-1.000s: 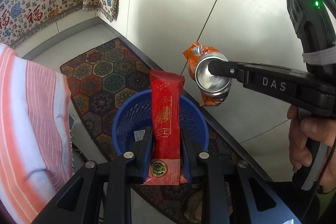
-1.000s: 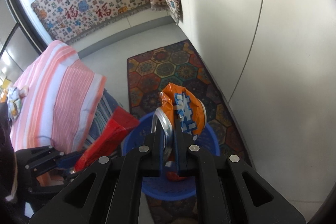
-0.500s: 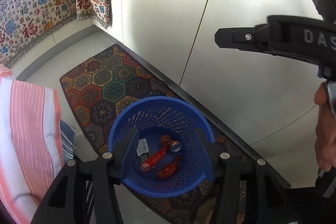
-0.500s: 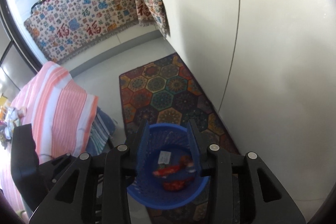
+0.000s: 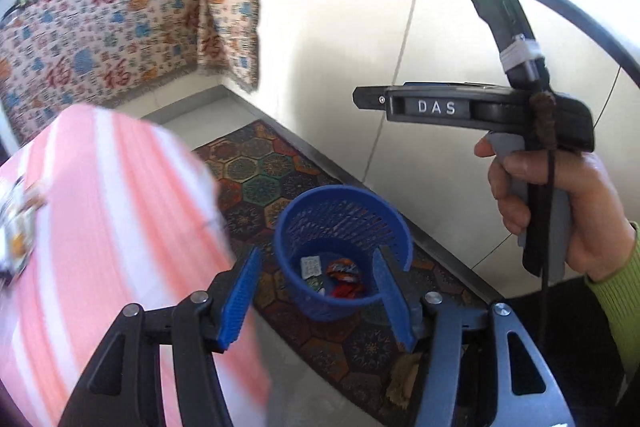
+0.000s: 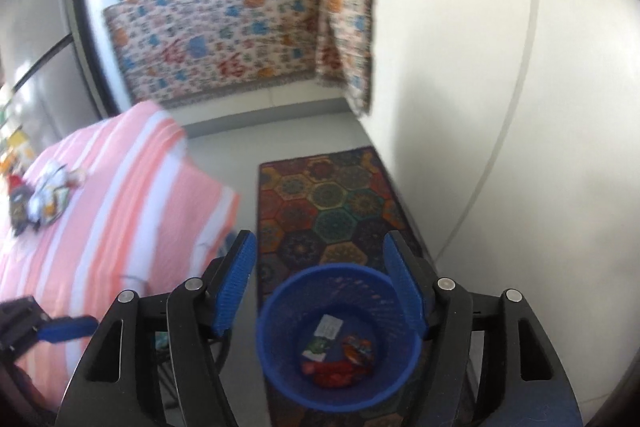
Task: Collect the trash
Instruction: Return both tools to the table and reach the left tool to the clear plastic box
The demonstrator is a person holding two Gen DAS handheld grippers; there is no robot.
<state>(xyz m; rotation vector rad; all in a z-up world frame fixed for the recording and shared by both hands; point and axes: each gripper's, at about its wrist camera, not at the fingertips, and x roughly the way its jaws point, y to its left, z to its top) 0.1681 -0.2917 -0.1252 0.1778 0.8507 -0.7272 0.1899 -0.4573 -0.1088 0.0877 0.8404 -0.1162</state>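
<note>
Both grippers hang above the blue basket (image 6: 340,339), which stands on the patterned rug (image 6: 332,203) beside the white wall; the left gripper (image 5: 316,291) has its blue pads spread wide with nothing between them, and the right gripper (image 6: 326,291) is likewise spread and empty. The basket already holds trash: a red wrapper (image 6: 332,377), an orange packet (image 6: 358,349) and a small white slip (image 6: 330,327) lie on its bottom.

What is left to collect lies away from the basket, to the left of both grippers: a small heap of crumpled wrappers (image 6: 40,199) sits near the far left edge of the desk, under the pink-striped cloth (image 6: 100,211); blur hides how many pieces there are and how their long axes run. The left gripper looks the nearer, since the cloth fills the left side of its view and the right one is held out towards the wall; I judge the next reach to be a swing leftwards and across the desk edge, away from the basket.
</note>
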